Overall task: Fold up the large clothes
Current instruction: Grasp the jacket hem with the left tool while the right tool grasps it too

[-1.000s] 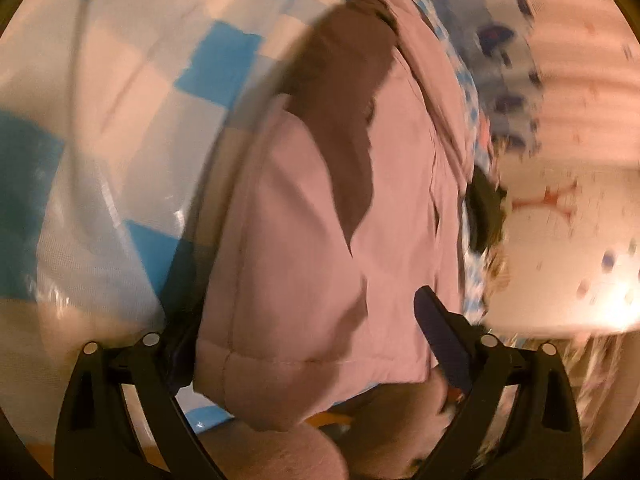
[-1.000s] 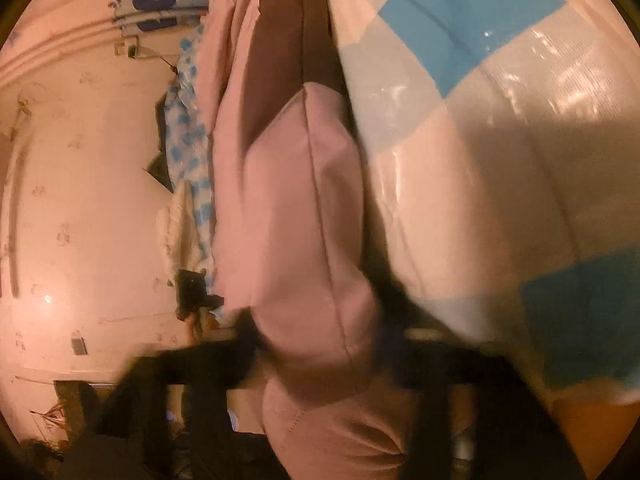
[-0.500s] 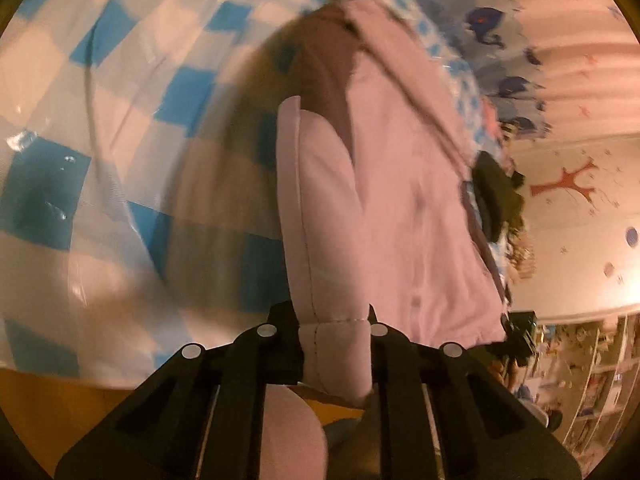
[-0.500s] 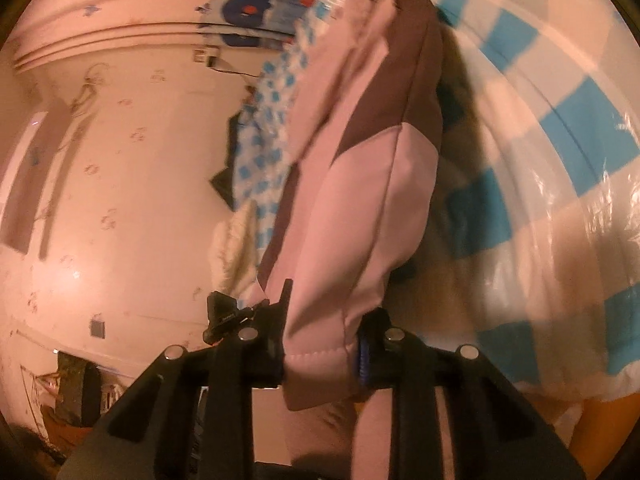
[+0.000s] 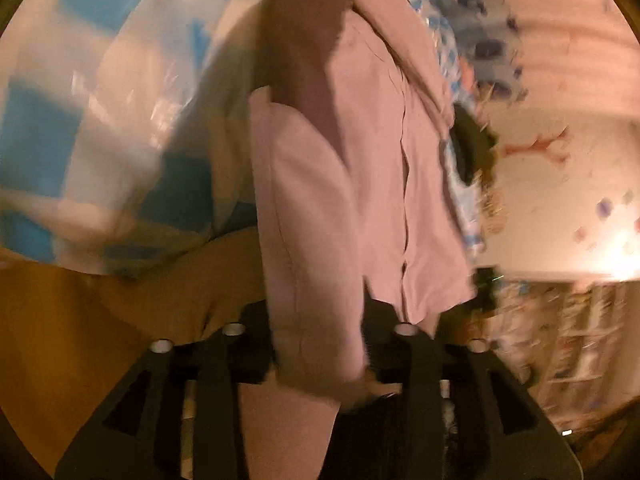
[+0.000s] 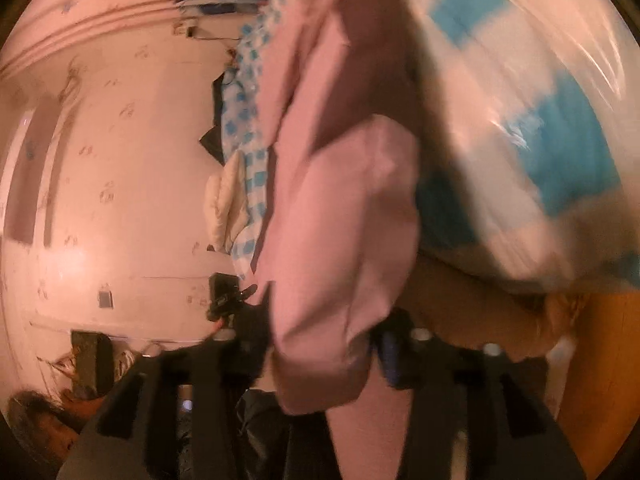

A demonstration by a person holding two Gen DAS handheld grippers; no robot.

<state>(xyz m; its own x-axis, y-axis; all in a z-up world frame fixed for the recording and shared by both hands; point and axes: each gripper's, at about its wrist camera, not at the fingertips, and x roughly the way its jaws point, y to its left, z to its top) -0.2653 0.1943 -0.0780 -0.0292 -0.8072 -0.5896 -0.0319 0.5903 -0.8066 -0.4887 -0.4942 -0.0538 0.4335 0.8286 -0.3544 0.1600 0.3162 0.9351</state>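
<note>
Both claws' jaws have just been opening – left gripper (image 5: pixel 320 344) and right gripper (image 6: pixel 320 340) stand partly spread w/ a pink jacket (image 5: pixel 360 168) sleeve end between each, grip unclear thru blur – jacket draped over blue-checked tablecloth (image 5: pixel 80 128); no readable labels.

Both grippers tilt downward: the left gripper (image 5: pixel 320 344) and right gripper (image 6: pixel 320 344), jaws just widened, each have a pink sleeve between the 2 fingers.
</note>
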